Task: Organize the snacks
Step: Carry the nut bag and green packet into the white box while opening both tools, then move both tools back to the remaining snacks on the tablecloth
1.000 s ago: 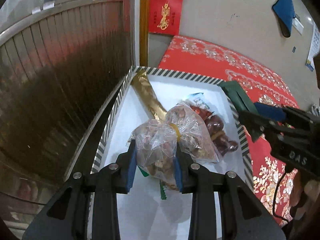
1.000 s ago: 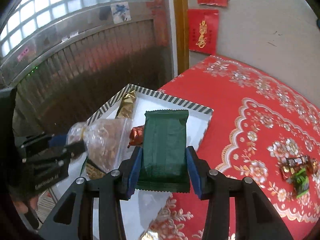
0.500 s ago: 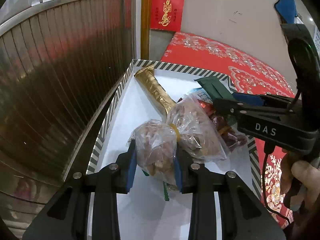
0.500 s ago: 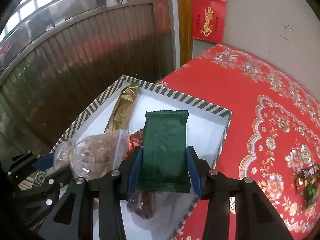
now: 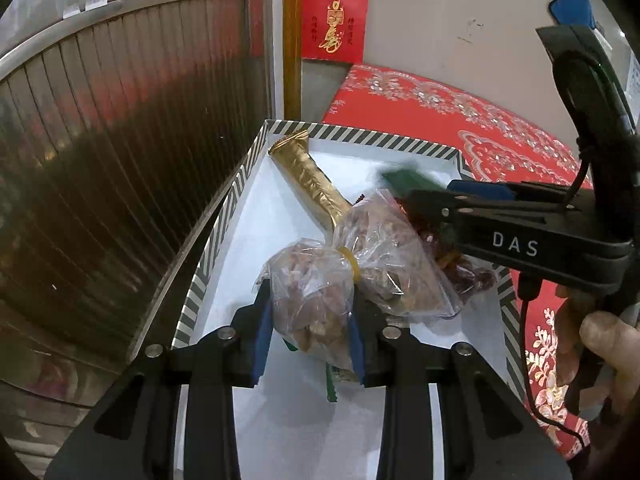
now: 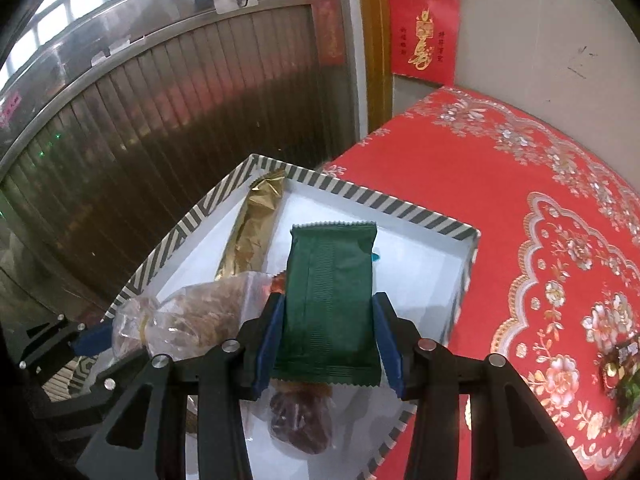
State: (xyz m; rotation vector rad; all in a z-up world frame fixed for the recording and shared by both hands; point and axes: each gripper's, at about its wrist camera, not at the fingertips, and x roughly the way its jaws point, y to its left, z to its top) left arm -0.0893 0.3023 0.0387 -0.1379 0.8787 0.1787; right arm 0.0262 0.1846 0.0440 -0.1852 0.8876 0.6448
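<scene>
Right gripper (image 6: 329,340) jaws had just been opening, green foil snack packet (image 6: 330,300) loose between them over the striped-rim white box (image 6: 400,206), release underway. Left gripper (image 5: 310,330) clamped the clear plastic snack bag (image 5: 320,300) near the box's near edge.

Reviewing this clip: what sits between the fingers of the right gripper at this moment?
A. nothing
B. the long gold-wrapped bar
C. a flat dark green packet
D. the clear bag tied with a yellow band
C: in the right wrist view the green packet lies between the blue pads of the right gripper, above the striped box.
</scene>
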